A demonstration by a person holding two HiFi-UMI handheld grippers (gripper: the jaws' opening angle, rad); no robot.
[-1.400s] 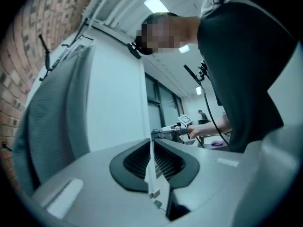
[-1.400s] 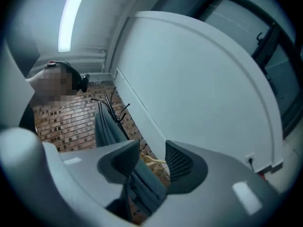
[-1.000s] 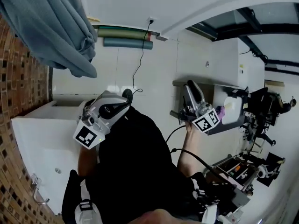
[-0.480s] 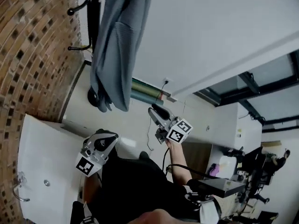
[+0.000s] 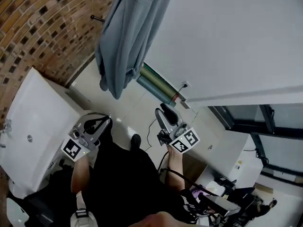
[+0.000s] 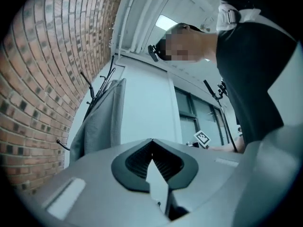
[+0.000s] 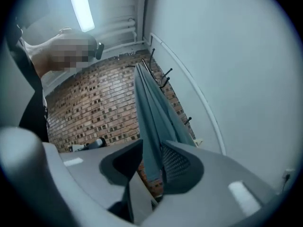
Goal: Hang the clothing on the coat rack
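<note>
A grey-blue garment (image 5: pixel 128 37) hangs in long folds from the coat rack's dark hooks (image 5: pixel 97 18) where the brick wall meets the white wall. It also shows in the left gripper view (image 6: pixel 99 126) and the right gripper view (image 7: pixel 154 112). My right gripper (image 5: pixel 163 110) points up at the garment from below and stays apart from it. Its jaws stand a little apart with nothing pressed between them (image 7: pixel 151 148). My left gripper (image 5: pixel 104 123) is lower on the left, shut and empty (image 6: pixel 151 143).
The brick wall (image 5: pixel 42 27) fills the left, a plain white wall (image 5: pixel 227 37) the right. A white cabinet (image 5: pixel 33 112) stands at lower left. Green rolled mats (image 5: pixel 158 84) lie by the wall foot. The person's black-clad body (image 5: pixel 123 183) is below both grippers.
The head view has swung up onto the rack and the hanging garment. My right gripper has come in from the right to below the garment. The left gripper has stayed low on the left.
</note>
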